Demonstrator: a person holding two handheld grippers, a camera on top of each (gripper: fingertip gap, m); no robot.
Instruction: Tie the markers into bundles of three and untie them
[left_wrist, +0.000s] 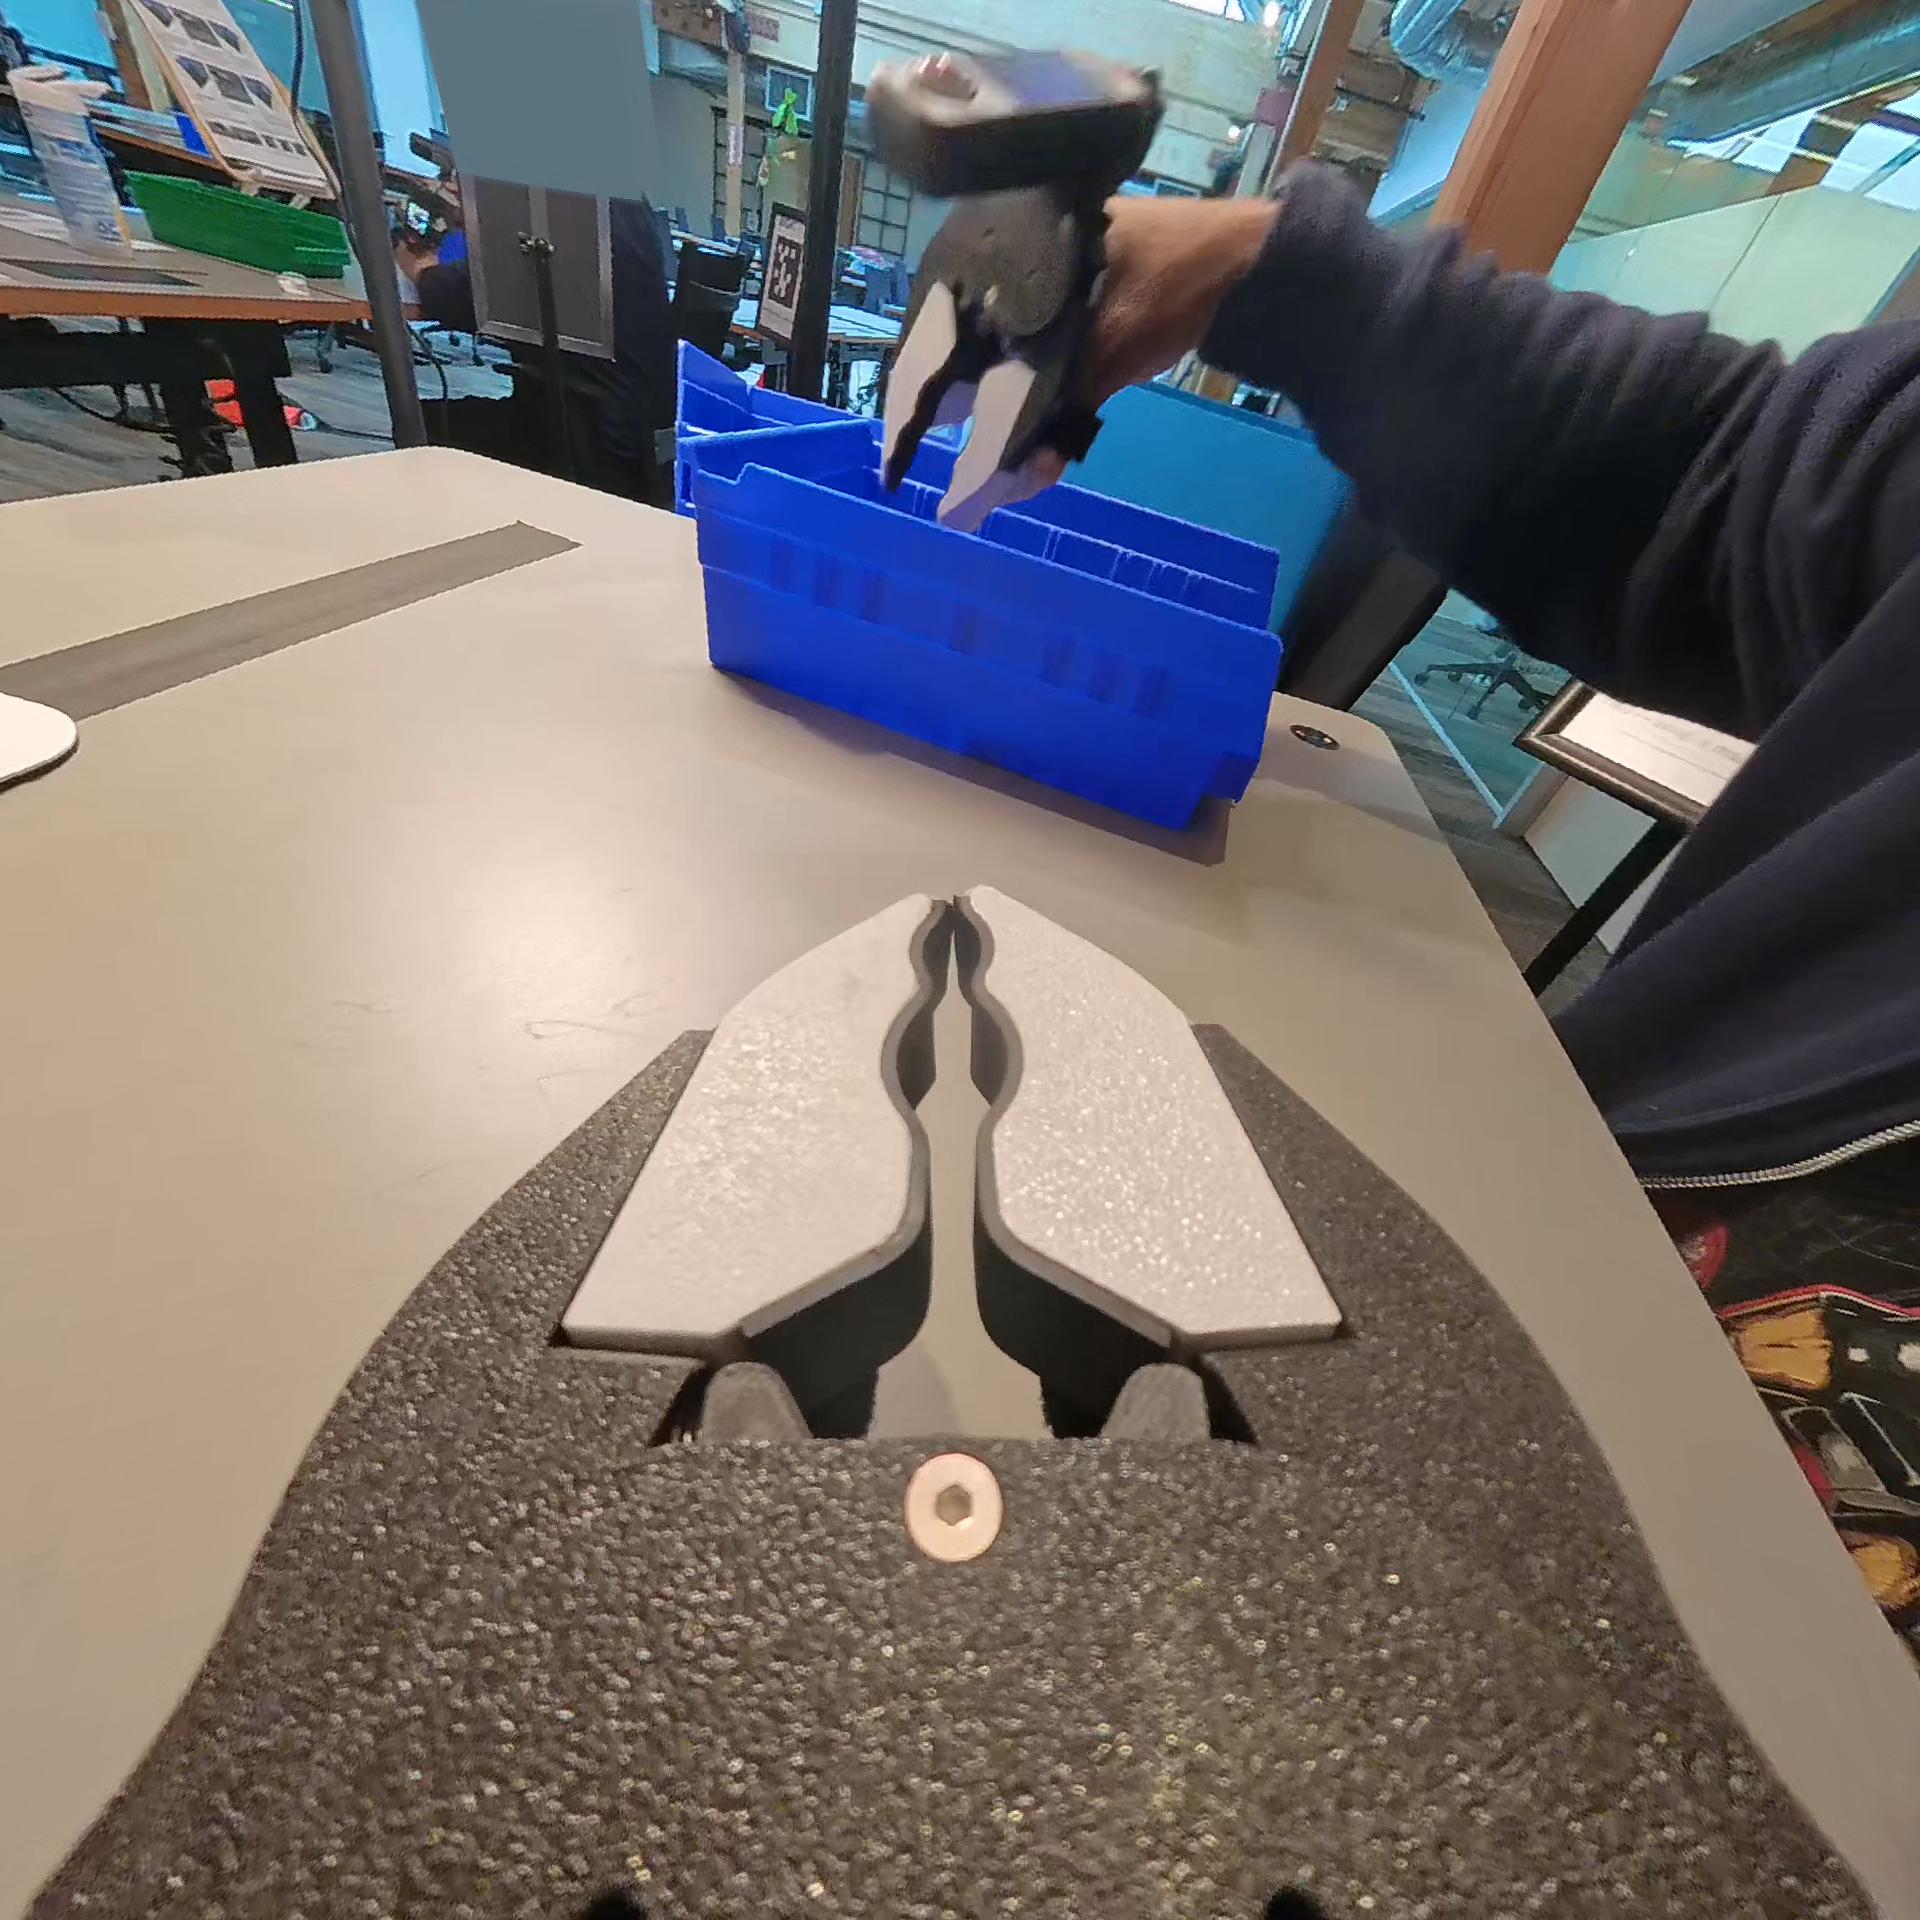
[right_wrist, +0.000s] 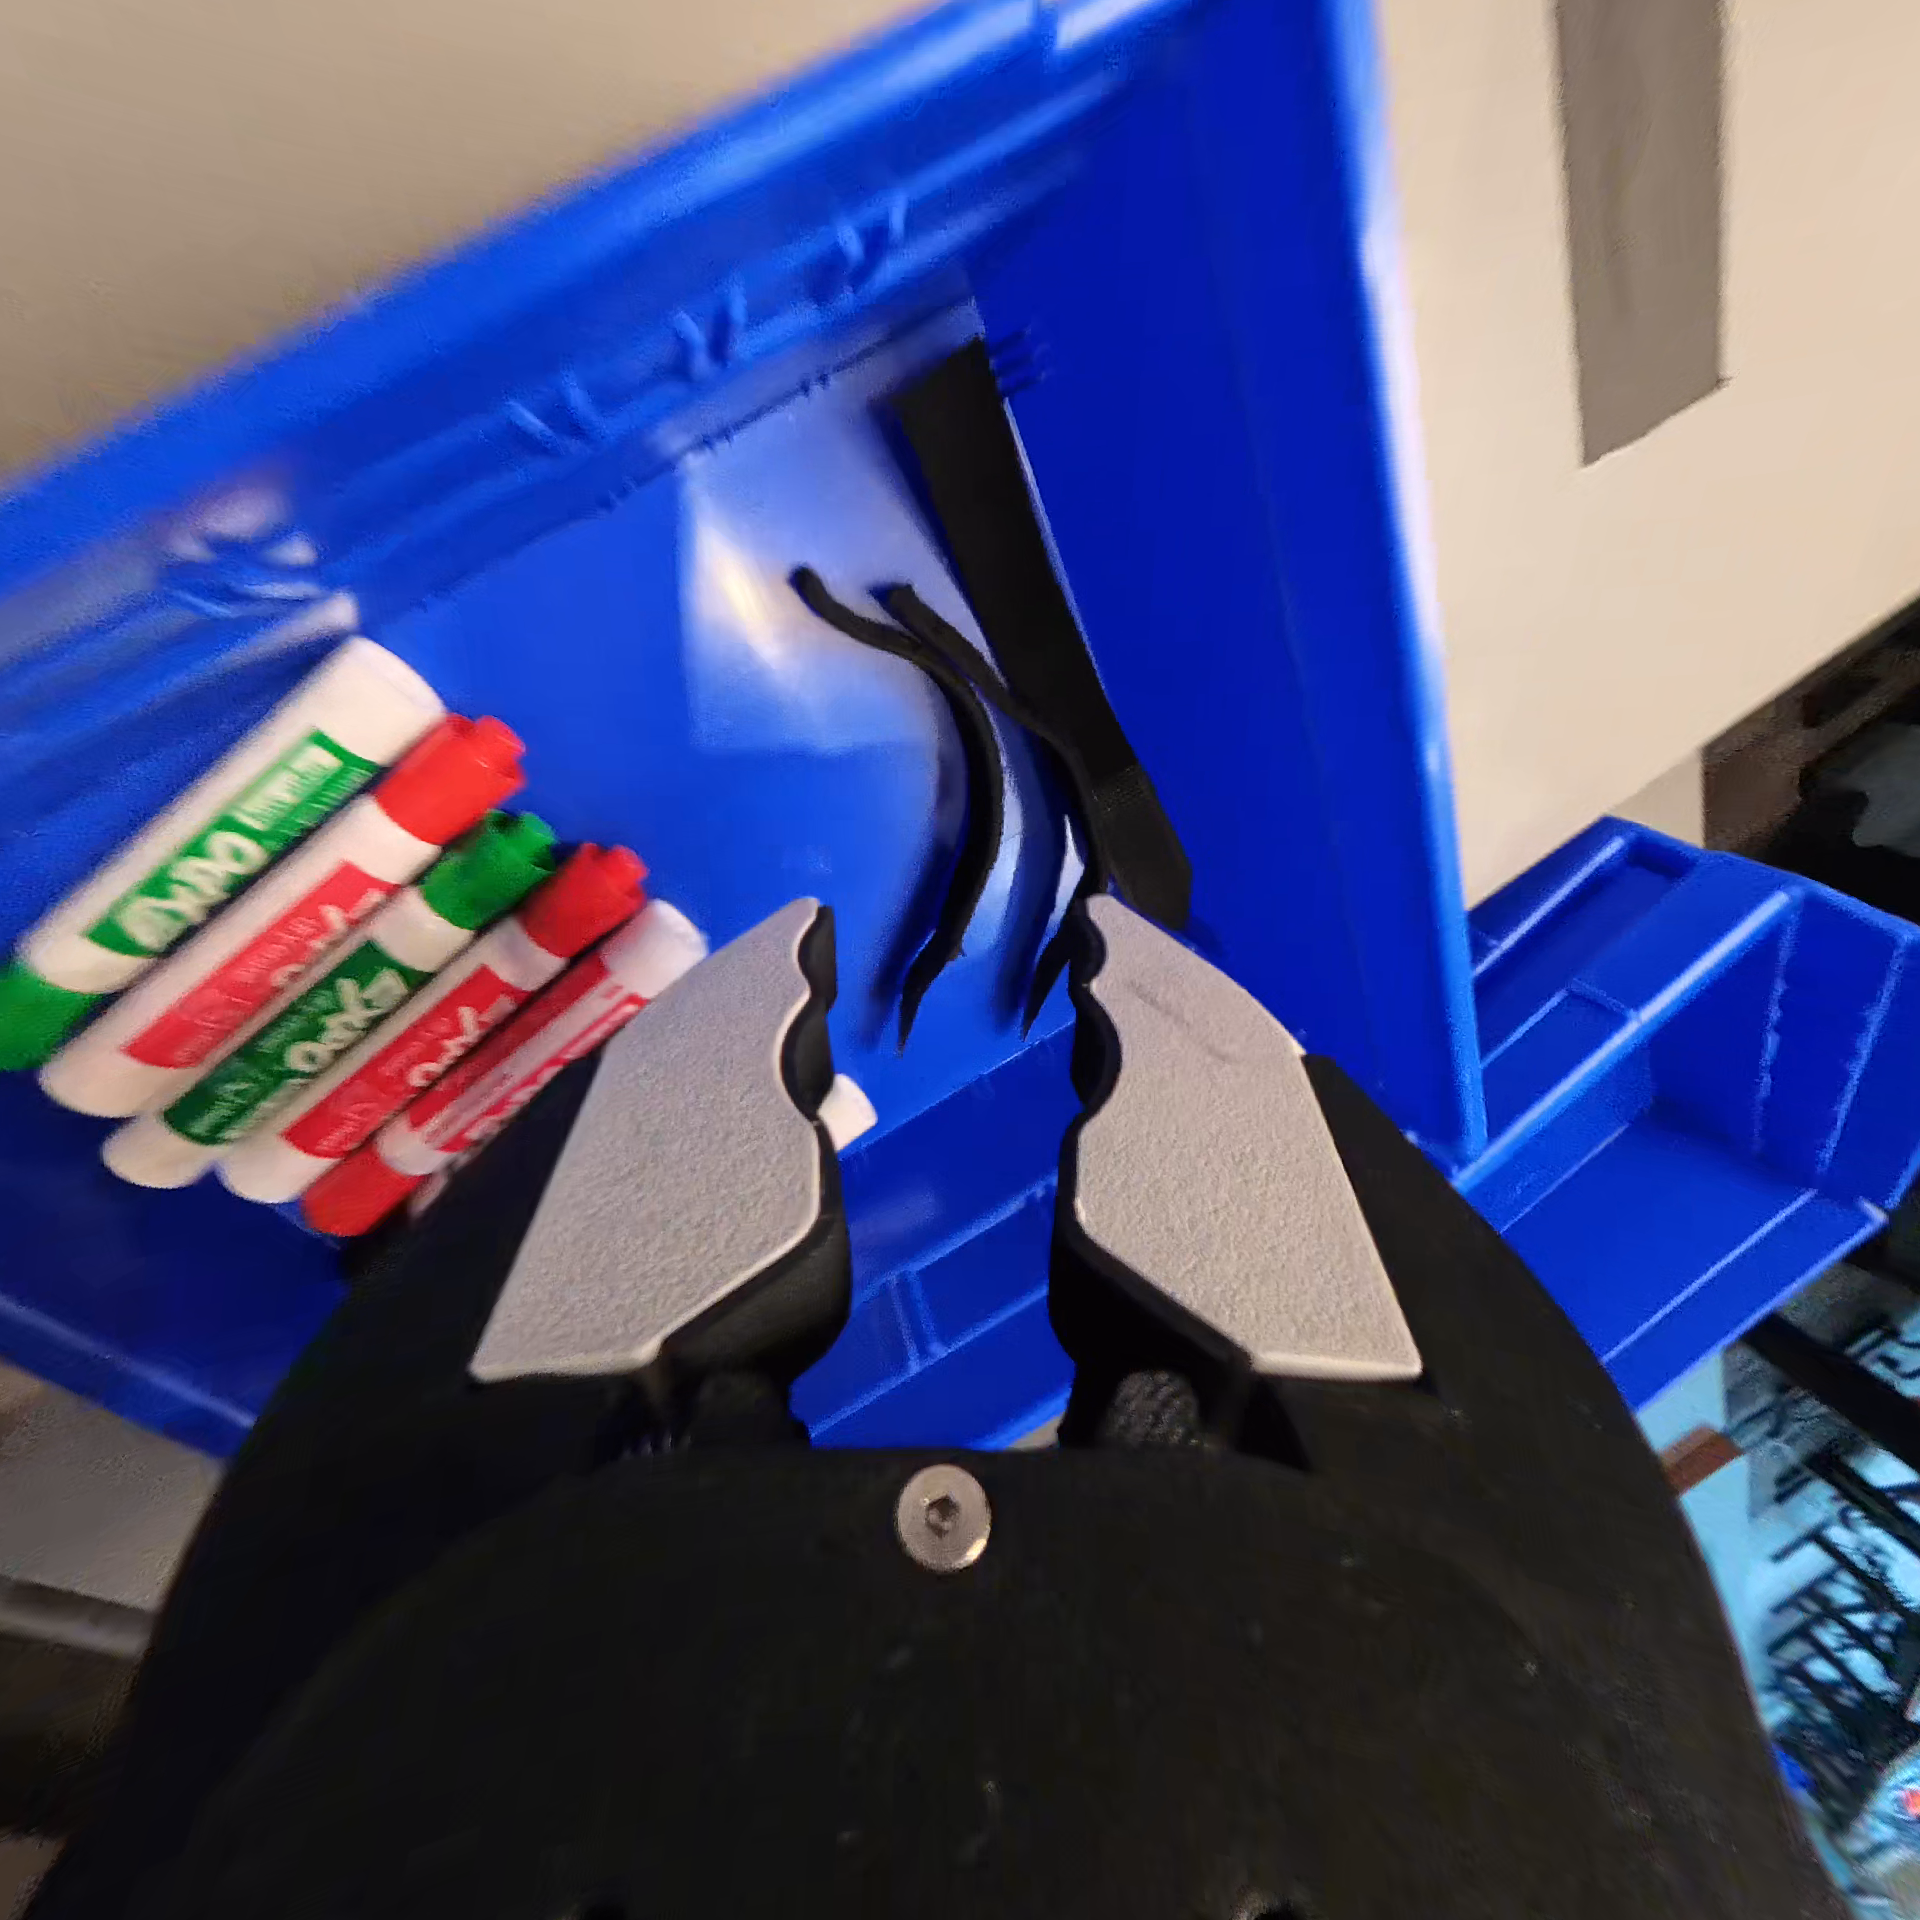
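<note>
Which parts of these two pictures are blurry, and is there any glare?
Left wrist view: the right gripper over the bin is motion-blurred, the left gripper sharp; soft sheen on the table. Right wrist view: the markers and bin rim are smeared, the straps clearer; pale glare on the bin floor.

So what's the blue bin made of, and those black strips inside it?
The blue bin looks like hard, glossy moulded plastic: light glints off its floor, and its walls have crisp ribs. The black strips look like soft, matte fabric, maybe hook-and-loop ties, since they curl limply. The blur leaves that unsure.
</note>
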